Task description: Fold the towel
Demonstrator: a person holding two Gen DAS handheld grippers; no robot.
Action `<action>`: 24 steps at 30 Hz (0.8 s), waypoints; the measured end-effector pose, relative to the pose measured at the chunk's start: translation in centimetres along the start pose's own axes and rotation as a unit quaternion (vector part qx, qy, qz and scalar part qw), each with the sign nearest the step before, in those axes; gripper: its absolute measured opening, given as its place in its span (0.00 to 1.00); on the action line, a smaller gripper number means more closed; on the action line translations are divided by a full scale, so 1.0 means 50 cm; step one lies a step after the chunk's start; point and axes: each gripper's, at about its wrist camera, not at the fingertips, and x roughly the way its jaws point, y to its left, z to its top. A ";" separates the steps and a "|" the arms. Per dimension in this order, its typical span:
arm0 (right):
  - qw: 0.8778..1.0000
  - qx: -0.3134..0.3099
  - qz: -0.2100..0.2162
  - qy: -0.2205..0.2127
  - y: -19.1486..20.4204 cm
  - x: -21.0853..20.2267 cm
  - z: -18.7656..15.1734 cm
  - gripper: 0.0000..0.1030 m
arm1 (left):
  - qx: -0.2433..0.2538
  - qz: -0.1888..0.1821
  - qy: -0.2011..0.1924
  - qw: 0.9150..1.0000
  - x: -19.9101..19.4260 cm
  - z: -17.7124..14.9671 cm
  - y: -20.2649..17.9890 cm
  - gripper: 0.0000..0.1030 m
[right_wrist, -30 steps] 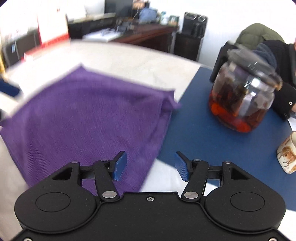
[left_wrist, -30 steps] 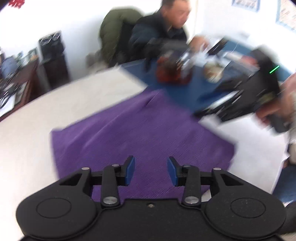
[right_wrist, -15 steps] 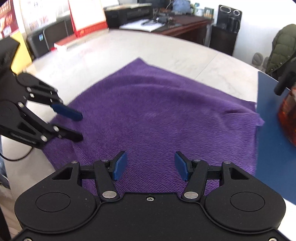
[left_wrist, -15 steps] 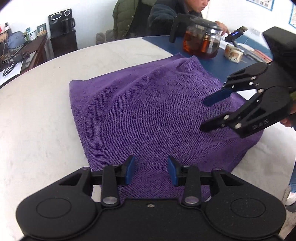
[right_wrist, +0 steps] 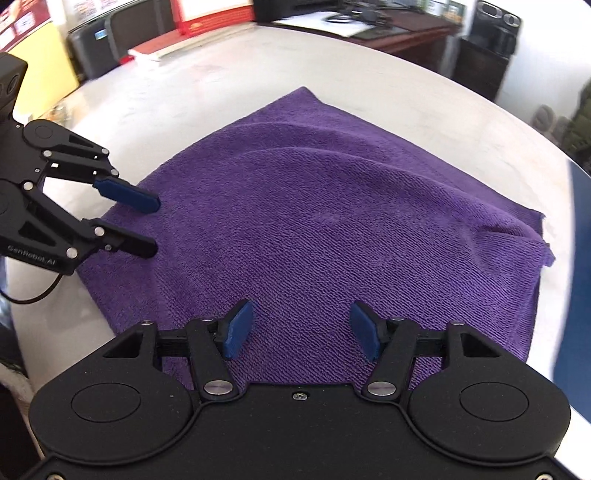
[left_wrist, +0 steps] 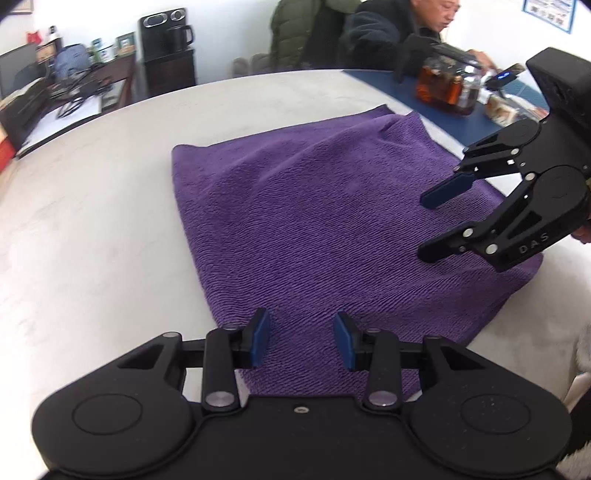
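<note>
Currently the purple towel lies spread on the pale round table, with soft ridges running across its far half and one rumpled corner next to the blue mat. Left gripper hovers over the near edge of the towel, jaws apart, nothing between the blue pads. Right gripper hovers over the opposite near edge, jaws likewise apart and empty. Each gripper shows in the other's view, fingers pointing inward above the cloth; contact with the fabric cannot be judged. Glass teapot with dark liquid stands on the blue mat, well apart from the towel. A seated person is behind the teapot.
</note>
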 end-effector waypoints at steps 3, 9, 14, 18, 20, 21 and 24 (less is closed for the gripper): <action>1.000 -0.014 0.021 -0.005 0.030 0.015 0.016 0.59 | -0.021 0.015 0.016 1.000 -0.018 -0.011 0.030 0.35; 0.996 -0.026 0.082 -0.012 0.023 0.007 0.086 0.56 | -0.041 0.026 0.024 0.999 -0.026 0.021 0.067 0.35; 0.992 -0.037 0.092 -0.072 -0.064 -0.034 0.212 0.57 | -0.035 -0.003 0.003 0.999 -0.005 0.061 0.065 0.35; 0.991 -0.093 0.081 -0.059 -0.091 0.038 0.307 0.47 | -0.032 -0.017 0.015 0.999 0.015 0.059 0.060 0.35; 0.987 -0.125 0.085 -0.046 -0.087 0.086 0.340 0.42 | -0.028 -0.016 0.019 0.999 0.018 0.052 0.058 0.35; 0.985 -0.143 0.087 -0.038 -0.078 0.114 0.355 0.40 | -0.027 -0.018 0.017 0.999 0.017 0.048 0.058 0.35; 0.979 -0.183 0.091 -0.018 -0.045 0.183 0.377 0.35 | -0.037 -0.023 0.013 0.999 0.014 0.042 0.061 0.35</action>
